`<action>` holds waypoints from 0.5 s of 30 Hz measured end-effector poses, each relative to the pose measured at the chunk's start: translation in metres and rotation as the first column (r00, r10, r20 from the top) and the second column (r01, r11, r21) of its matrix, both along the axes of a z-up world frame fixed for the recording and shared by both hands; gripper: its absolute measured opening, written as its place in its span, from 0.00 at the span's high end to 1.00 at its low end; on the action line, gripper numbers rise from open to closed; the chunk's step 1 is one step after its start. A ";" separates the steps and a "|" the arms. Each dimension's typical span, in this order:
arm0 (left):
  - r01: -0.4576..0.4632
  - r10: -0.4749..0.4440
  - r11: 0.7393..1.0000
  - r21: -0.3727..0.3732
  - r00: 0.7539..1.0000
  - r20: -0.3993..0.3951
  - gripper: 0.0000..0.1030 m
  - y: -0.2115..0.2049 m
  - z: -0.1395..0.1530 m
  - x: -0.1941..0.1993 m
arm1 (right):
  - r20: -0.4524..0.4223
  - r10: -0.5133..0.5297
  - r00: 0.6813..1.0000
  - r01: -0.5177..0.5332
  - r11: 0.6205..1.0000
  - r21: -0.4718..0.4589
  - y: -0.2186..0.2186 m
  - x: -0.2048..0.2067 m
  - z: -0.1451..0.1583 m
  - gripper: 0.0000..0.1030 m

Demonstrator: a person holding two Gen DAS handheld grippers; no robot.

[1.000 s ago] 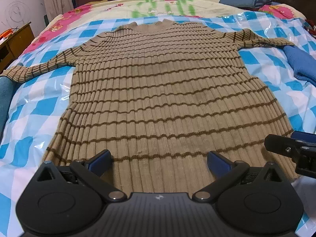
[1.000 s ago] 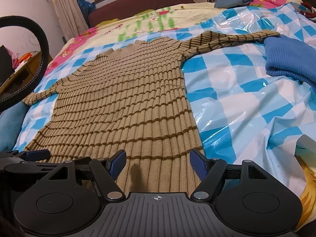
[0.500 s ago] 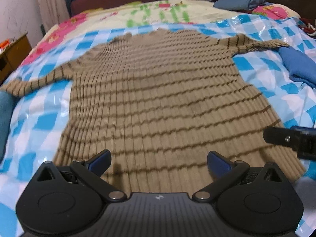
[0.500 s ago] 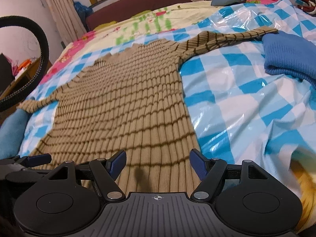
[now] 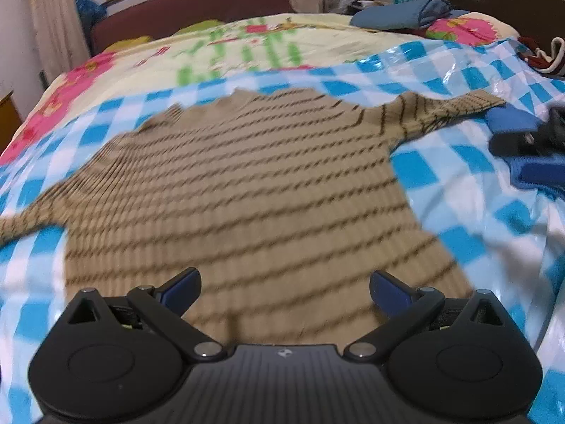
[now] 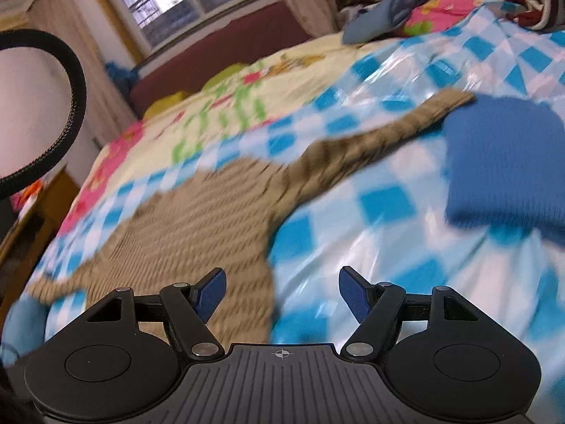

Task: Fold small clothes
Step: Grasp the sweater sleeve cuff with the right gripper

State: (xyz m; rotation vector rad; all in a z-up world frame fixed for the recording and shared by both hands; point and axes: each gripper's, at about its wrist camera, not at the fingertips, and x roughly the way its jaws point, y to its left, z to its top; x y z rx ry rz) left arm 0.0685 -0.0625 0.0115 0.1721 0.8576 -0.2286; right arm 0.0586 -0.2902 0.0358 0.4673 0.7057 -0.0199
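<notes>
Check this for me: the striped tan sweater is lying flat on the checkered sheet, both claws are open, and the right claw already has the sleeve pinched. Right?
Not quite. The right claw has nothing pinched: the right wrist view shows its jaws wide apart over the checkered sheet, with the sleeve farther ahead. The sweater does lie flat, and the left claw is open too.

The sweater (image 5: pixel 247 190) lies flat on the checked sheet (image 5: pixel 441 173) over the bed (image 5: pixel 247 46), a folded garment (image 6: pixel 501 162) touching its right sleeve end.
</notes>
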 end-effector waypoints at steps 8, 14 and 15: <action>0.066 -0.066 0.998 -0.017 0.997 0.035 0.00 -0.050 -0.001 0.051 | -0.001 -0.189 0.982 0.189 0.980 0.063 -0.084 0.077 -0.019 0.33; 0.104 -0.103 0.994 -0.032 0.994 0.039 0.00 -0.073 -0.005 0.067 | -0.044 -0.304 0.952 0.307 0.938 0.163 -0.128 0.122 -0.044 0.38; 0.105 -0.104 0.994 -0.033 0.994 0.038 0.00 -0.074 -0.006 0.067 | -0.047 -0.319 0.946 0.323 0.932 0.165 -0.131 0.127 -0.047 0.40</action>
